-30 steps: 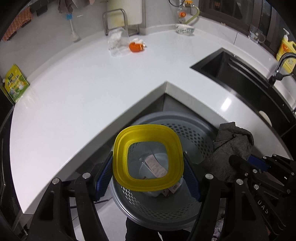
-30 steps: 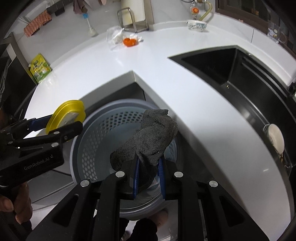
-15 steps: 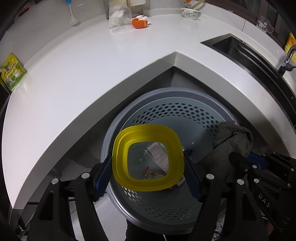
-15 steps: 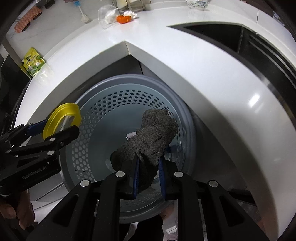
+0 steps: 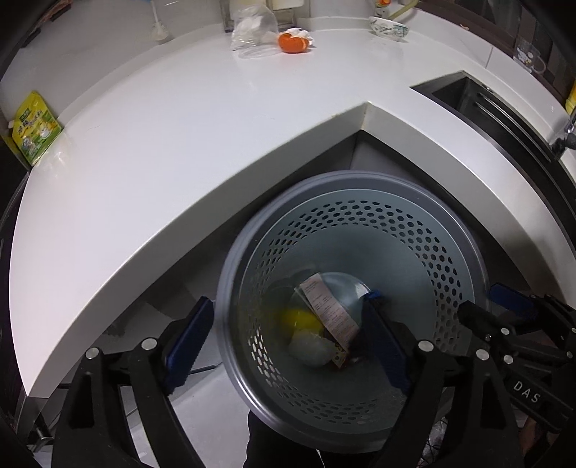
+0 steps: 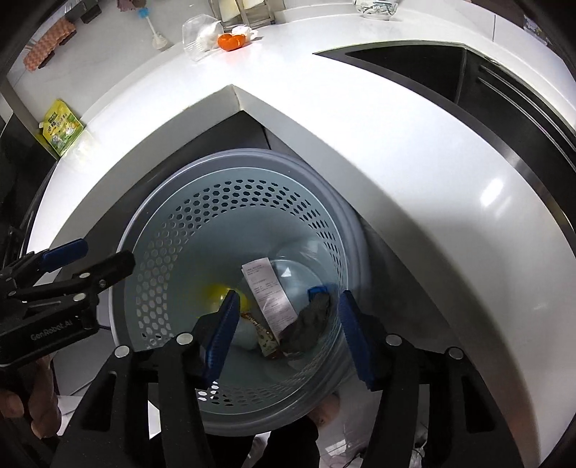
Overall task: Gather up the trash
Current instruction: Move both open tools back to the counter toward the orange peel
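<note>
Both claws were opening, empty: the left claw (image 5: 284, 338) dropped its yellow lid (image 5: 298, 318), the right claw (image 6: 288, 324) its grey cloth (image 6: 309, 324), into the bin (image 5: 450, 259).

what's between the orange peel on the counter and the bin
Nothing visible. The peel lies at the back of the counter beside a plastic bag; bare countertop runs from it to the edge above the open bin.

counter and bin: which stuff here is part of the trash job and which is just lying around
Part of the job:
- grey bin
- yellow lid, grey cloth and receipt, inside the bin
- orange peel and clear plastic bag, on the counter; probably next

Just lying about:
- green packet
- patterned bowl
- sink
</note>
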`<state>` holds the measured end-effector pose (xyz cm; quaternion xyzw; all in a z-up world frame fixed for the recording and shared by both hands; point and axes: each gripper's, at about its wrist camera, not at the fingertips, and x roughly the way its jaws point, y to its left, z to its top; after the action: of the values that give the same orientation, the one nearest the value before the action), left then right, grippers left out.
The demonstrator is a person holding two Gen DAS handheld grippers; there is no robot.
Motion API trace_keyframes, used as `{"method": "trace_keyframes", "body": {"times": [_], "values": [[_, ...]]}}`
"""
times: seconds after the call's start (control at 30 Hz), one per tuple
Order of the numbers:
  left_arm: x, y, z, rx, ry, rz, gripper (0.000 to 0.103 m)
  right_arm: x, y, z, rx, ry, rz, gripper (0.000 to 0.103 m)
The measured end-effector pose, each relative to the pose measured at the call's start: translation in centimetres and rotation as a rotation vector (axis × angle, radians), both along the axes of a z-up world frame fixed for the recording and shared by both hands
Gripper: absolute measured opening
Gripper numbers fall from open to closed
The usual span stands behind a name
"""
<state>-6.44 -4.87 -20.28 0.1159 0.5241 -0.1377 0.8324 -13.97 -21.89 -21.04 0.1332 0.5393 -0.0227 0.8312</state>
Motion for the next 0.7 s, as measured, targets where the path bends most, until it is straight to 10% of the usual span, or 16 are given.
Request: {"method": "trace_keyframes", "body": {"times": [0.7], "values": [[1.8, 2.0, 8.1, -0.053, -0.146, 0.049, 0.085, 1.0, 0.4, 6.4, 0.076, -0.13, 0.011, 0.055]]}}
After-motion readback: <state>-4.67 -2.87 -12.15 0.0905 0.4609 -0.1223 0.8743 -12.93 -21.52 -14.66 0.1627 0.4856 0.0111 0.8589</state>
